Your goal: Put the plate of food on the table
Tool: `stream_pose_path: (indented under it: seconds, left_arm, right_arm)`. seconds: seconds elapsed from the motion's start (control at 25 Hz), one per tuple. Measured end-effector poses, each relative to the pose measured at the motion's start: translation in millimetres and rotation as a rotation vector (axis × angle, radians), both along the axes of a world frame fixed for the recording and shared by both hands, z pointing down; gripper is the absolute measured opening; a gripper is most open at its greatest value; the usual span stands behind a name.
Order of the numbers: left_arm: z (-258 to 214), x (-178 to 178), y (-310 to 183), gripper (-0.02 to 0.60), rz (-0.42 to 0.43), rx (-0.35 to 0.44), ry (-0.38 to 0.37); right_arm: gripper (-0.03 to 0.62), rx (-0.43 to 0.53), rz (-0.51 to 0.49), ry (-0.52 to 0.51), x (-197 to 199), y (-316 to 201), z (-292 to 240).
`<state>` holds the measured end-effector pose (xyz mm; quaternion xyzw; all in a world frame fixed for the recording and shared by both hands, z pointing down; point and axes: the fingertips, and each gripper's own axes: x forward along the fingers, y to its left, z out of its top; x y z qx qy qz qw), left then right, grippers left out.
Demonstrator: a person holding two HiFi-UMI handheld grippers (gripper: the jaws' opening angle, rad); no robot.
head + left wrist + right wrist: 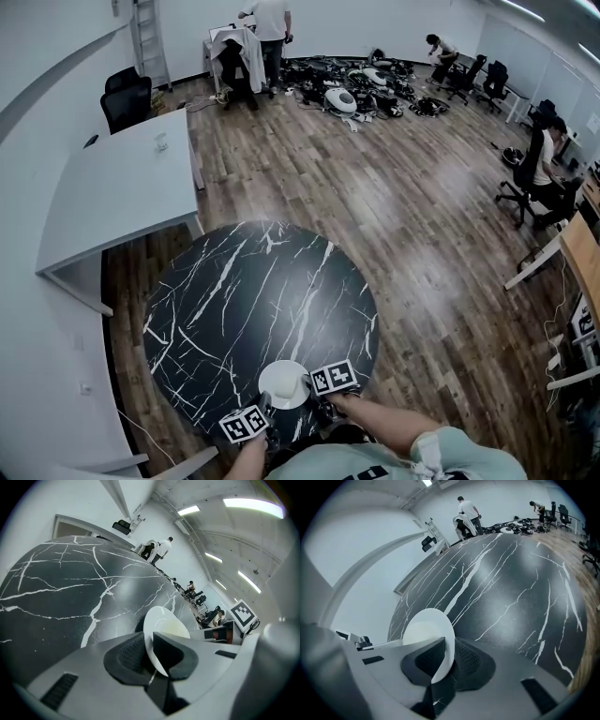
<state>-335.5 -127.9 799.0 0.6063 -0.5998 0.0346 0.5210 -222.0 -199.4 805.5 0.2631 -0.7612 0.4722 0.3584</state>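
Observation:
A white plate [283, 384] with a pale piece of food [175, 629] on it is at the near edge of the round black marble table [244, 291]. Whether it rests on the tabletop or hovers just above it, I cannot tell. My left gripper [267, 406] is shut on the plate's near-left rim. My right gripper [313, 394] is shut on its right rim. In the left gripper view the plate [161, 625] stands edge-on between the jaws of the left gripper [151, 657]. In the right gripper view the right gripper [446, 662] pinches the rim of the plate [425, 631] the same way.
A white desk [122, 187] stands to the table's left, with black office chairs [127, 94] behind it. Wooden floor [394, 206] stretches beyond the table. Equipment lies heaped on the floor [366, 89] at the back, with people standing nearby. A person sits at a desk on the right [544, 169].

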Motion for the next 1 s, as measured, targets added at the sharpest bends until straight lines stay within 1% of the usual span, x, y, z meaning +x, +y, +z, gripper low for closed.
stream_pose_path:
  seconds: [0.12,0.28,0.36,0.4,0.56,0.76,0.88,1.0]
  left_arm:
    - [-0.3,-0.8,-1.3,0.051,0.019,-0.004,-0.031]
    - [6.5,0.8,1.1,0.062,0.037,-0.028,-0.058]
    - [5.1,-0.2,0.8,0.08,0.043,-0.027,-0.081]
    - [4.3,-1.6,0.7,0.094,0.04,-0.022,-0.092]
    - [2.1,-6.0,1.5,0.11,0.022,-0.009,-0.106]
    - [-10.2,-18.9,12.2,0.109,-0.035,0.01,-0.124]
    - [-22.9,-19.5,20.9,0.106,-0.049,0.024,-0.135]
    - [-37.6,-11.1,27.0,0.066,-0.045,0.039,-0.158]
  right_arm:
    - [0.061,0.011,0.001,-0.004,-0.5,0.0,-0.6]
    - [0.061,0.025,-0.016,-0.005,-2.0,0.3,-0.1]
    - [0.061,0.035,-0.023,-0.008,-3.3,-0.3,-1.8]
    - [0.061,0.043,-0.023,-0.01,-3.6,-1.5,-3.2]
    - [0.061,0.079,-0.007,-0.016,-0.5,-11.5,-11.5]
    - [0.061,0.167,0.015,-0.018,10.1,-23.7,-32.3]
    - [0.061,0.204,0.001,-0.024,16.4,-19.5,-46.6]
    - [0.06,0.224,-0.026,-0.032,21.5,-9.8,-60.8]
